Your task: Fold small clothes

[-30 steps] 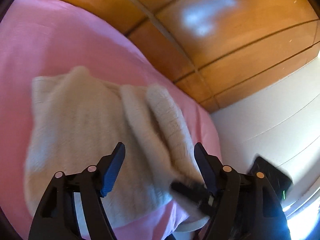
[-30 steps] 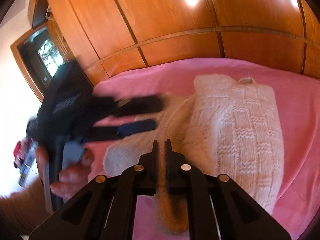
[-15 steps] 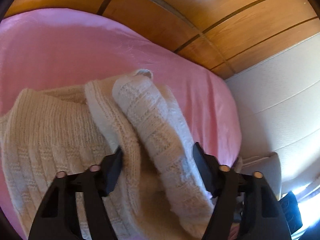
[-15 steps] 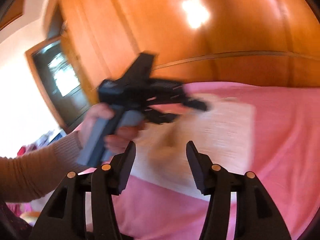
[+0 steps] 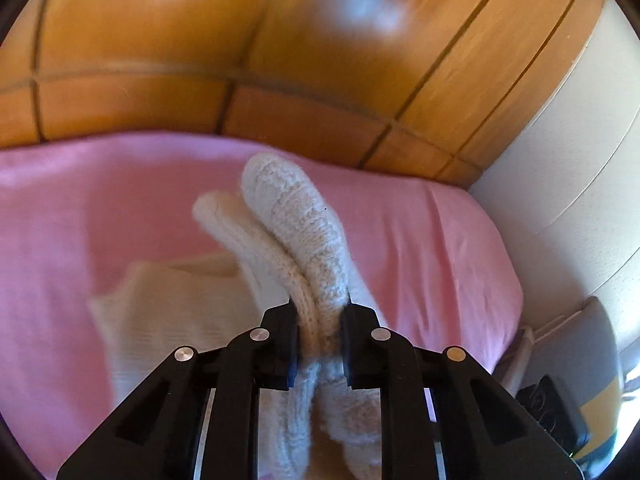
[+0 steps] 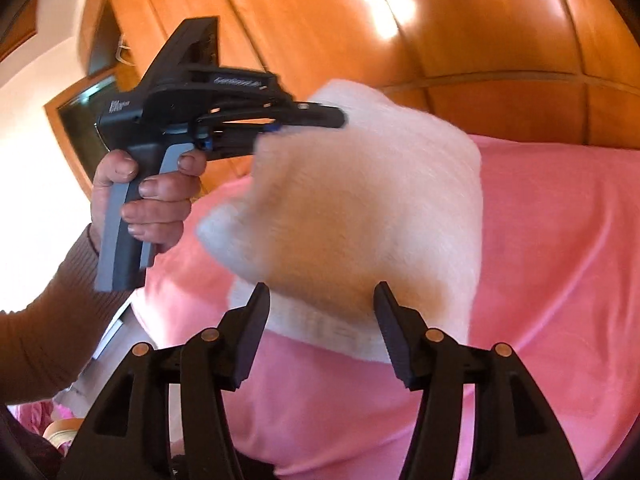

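The pink bedspread [image 6: 560, 240] is carrying the cream knitted sweater [image 6: 360, 208], its near side lifting off the bedspread. The left gripper [image 5: 319, 320] is closing on a bunched sleeve [image 5: 296, 216]; better carrying it low across the sweater. The right gripper [image 6: 320, 320] is standing half-open, holding nothing.

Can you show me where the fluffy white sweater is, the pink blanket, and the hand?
white sweater [image 5: 296, 216]: left wrist view, on its raised knitted fold.
pink blanket [image 6: 560, 240]: right wrist view, on a bare stretch.
hand [image 6: 148, 196]: right wrist view, on its curled fingers.
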A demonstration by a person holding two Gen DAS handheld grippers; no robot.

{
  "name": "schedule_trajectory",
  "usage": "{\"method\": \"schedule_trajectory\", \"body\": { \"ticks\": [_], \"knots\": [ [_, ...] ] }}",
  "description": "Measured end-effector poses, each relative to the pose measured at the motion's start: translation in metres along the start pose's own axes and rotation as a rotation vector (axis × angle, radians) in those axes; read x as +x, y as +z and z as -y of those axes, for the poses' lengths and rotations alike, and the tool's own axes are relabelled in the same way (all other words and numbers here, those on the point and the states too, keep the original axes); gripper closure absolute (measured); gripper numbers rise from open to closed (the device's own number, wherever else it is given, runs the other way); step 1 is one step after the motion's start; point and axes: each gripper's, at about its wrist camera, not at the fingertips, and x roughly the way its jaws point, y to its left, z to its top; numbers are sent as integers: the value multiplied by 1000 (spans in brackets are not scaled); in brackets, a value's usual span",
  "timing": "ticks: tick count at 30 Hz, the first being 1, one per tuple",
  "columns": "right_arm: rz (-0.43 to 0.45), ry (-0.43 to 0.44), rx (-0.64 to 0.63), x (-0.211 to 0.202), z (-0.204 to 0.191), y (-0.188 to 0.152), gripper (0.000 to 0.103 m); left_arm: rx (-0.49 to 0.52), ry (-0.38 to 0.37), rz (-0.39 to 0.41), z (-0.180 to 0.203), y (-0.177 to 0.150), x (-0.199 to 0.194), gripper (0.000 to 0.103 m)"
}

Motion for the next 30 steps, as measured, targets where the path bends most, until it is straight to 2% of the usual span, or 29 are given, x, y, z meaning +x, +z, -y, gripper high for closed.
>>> {"method": "schedule_trajectory", "body": {
  "ticks": [3,7,9,11,12,13,14,16,17,19,22,23,25,27,28,30],
  "knots": [
    [-52,16,-2,27,-2,-3,49,9,112,-3,-36,-12,-6,87],
    [-187,20,-3,78,-9,-17,52,-51,241,-108,-95,-46,24,87],
    [-243,2,-25,92,-13,-17,52,-86,273,-119,-115,-61,35,87],
    [-267,12,-65,89,-20,-14,53,-119,263,-90,-125,-70,34,87],
    [-262,26,-73,83,-23,-9,53,-130,248,-71,-125,-71,30,85],
    [-233,50,-82,72,-26,3,53,-135,245,-57,-123,-71,25,80],
    [-198,55,-87,62,-28,12,53,-134,267,-28,-119,-70,18,75],
    [-114,34,-85,50,-30,40,53,-111,348,50,-110,-68,2,75],
    [-53,11,-77,46,-27,60,53,-109,363,76,-106,-66,-4,75],
    [23,-60,-68,54,-22,90,53,-113,338,138,-98,-64,-17,75],
    [47,-112,-39,81,-8,113,55,-64,352,162,-87,-64,-19,75],
    [37,-154,-44,99,-2,123,56,-50,366,154,-86,-64,-14,75],
    [-39,-217,-48,135,4,118,65,-50,365,105,-90,-70,1,75],
    [-133,-226,-31,153,21,97,69,-44,397,65,-93,-81,20,75],
    [-151,-250,-56,158,22,77,69,-27,415,37,-95,-93,30,75],
    [-111,-287,-122,145,16,46,69,-14,408,42,-96,-112,33,75]
  ]
}}
